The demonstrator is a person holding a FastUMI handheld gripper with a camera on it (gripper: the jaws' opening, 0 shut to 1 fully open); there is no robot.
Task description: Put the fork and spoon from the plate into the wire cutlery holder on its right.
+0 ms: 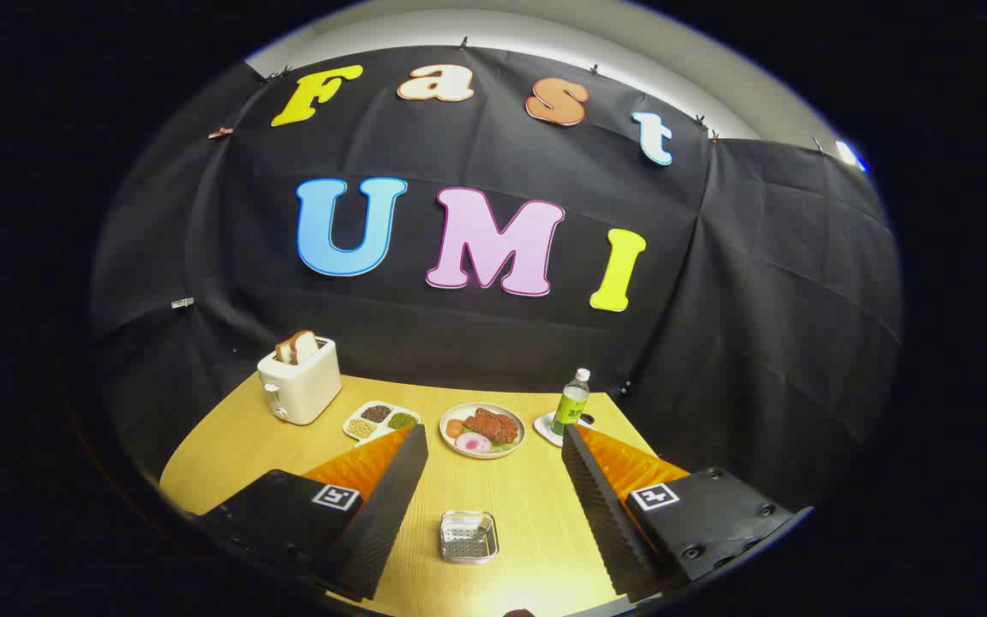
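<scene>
My gripper point(493, 430) is held high above the yellow table point(528, 497), fingers spread wide with nothing between them. Low between the fingers, close to me, a small square perforated metal holder point(469, 536) stands upright, and I look down into its empty inside. Beyond the fingertips sits a round white plate point(451, 420) with meat, a pink slice and greens on it. From this height I cannot make out any cutlery on the plate.
A white toaster point(299, 390) with bread slices in it stands at the table's back left. Beside it lies a white divided tray point(379, 419) of beans. Right of the plate, a green bottle point(571, 403) stands on a white coaster. Black cloth walls close the booth behind.
</scene>
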